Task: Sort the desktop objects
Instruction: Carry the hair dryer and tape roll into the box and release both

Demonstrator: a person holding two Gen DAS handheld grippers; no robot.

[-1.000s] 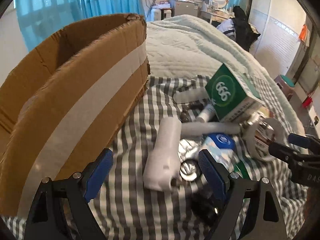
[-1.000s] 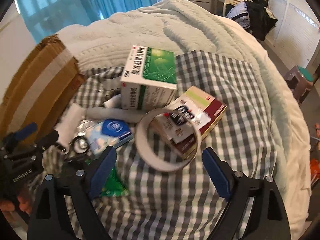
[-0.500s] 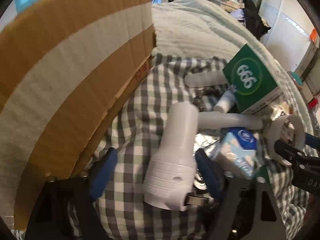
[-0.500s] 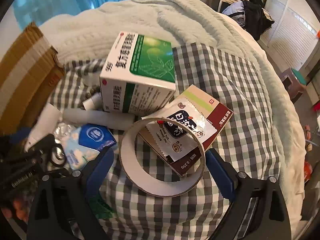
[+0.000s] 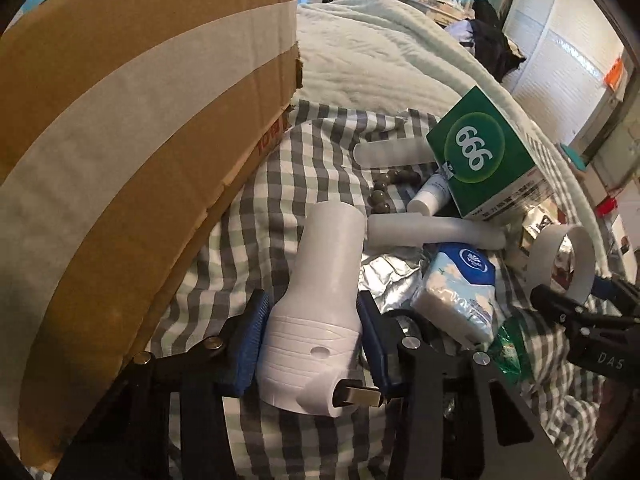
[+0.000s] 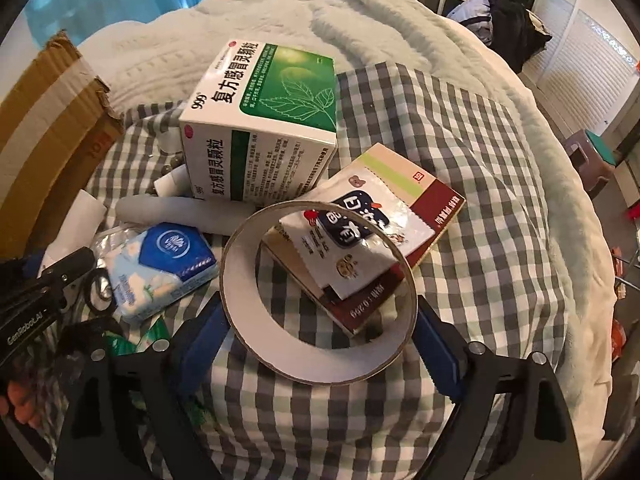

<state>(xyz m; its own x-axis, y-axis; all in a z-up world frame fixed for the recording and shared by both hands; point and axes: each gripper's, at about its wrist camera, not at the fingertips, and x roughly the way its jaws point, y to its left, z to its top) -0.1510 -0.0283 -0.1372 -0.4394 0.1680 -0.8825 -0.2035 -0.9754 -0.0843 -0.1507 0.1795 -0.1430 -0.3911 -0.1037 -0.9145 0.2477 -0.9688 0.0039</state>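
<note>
A white flashlight-shaped device with a metal plug lies on the checked cloth. My left gripper straddles its wide end, jaws closing, and both blue pads touch its sides. A white tape ring leans on a red-and-white packet. My right gripper is around the ring, jaws closing, with the pads just beside its rim; the ring still rests on the cloth. In the left wrist view the ring and the right gripper show at the far right.
A tall cardboard box stands close on the left. A green-and-white medicine box, a blue tissue pack, white tubes, a foil sheet and dark beads crowd the cloth. A pale blanket lies behind.
Both grippers have come down. The left jaws narrowed from wide apart to touching the white device. The right pads now flank the tape ring, which looks larger and closer.
</note>
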